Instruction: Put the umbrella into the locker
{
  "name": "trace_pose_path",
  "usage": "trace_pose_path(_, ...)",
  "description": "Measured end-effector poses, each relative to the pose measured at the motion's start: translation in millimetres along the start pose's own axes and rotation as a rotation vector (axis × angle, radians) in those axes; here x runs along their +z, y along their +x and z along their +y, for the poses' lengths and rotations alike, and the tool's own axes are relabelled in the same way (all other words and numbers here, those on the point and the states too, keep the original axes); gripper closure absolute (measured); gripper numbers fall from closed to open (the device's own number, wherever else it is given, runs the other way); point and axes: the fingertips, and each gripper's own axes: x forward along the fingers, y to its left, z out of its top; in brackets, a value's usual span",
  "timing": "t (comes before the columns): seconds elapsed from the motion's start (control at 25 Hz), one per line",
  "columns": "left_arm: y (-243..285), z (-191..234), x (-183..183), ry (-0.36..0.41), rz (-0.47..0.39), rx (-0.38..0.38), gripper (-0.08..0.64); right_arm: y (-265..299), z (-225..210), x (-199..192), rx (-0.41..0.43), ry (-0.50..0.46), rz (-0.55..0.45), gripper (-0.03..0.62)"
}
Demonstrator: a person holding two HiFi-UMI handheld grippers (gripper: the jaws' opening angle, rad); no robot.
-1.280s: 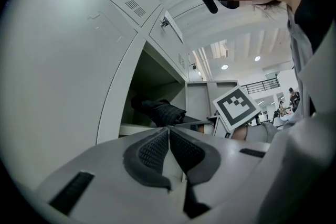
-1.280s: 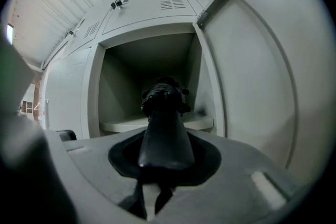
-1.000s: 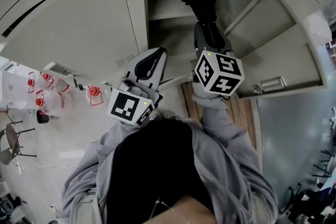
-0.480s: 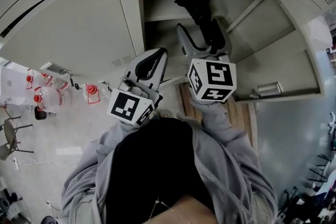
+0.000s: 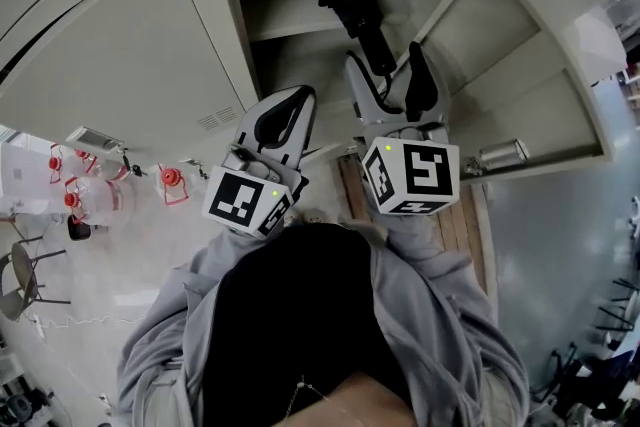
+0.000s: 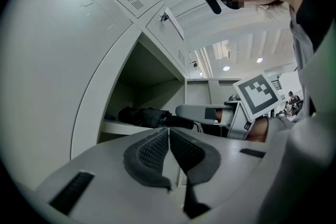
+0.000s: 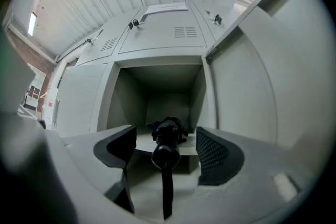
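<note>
A black folded umbrella (image 5: 345, 0) lies on the shelf (image 5: 285, 27) inside the open locker, its handle end sticking out over the shelf's front edge. My right gripper (image 5: 388, 65) is just in front of it. In the right gripper view the handle (image 7: 167, 140) and its hanging strap show between the widely parted jaws, and neither pad touches them. The jaws are closing slightly. My left gripper (image 5: 288, 105) hangs beside the locker's left frame, shut and empty, its pads (image 6: 157, 149) pressed together. The left gripper view shows the umbrella (image 6: 140, 115) from the side.
The locker's door (image 5: 520, 65) stands swung open at the right. Closed locker doors (image 5: 110, 65) fill the left. Red-capped bottles (image 5: 80, 185) and a chair (image 5: 22, 275) stand on the floor at the left. A wooden pallet (image 5: 458, 215) lies below the locker.
My right gripper's jaws have opened off the umbrella's handle and drawn back and up a little. The umbrella stays on the shelf. The left gripper has hardly shifted.
</note>
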Motion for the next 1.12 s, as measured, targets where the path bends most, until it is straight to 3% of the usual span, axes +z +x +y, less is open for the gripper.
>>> trace_pose_path(0.16,7.0,-13.7,-0.2,0.0,-0.003,-0.025,0.546,-19.8,-9.0,7.3,-0.028,-0.04,-0.035,0.428)
trace_pose_path(0.36,14.4,-29.4,1.5,0.01,-0.01,-0.045,0.546,-37.8,-18.9,11.5,-0.024,-0.038,-0.04,0.588)
trace_pose_path(0.84,30.5,-60.1,3.5,0.035,-0.02,-0.092,0.546,-58.5,-9.8,-8.3,0.086,0.012,0.017,0.588)
trace_pose_path(1.12,30.4,-53.3,3.1,0.045,-0.017,-0.066,0.546,-40.6,-7.1,-22.9,0.104,0.015,0.043,0.588)
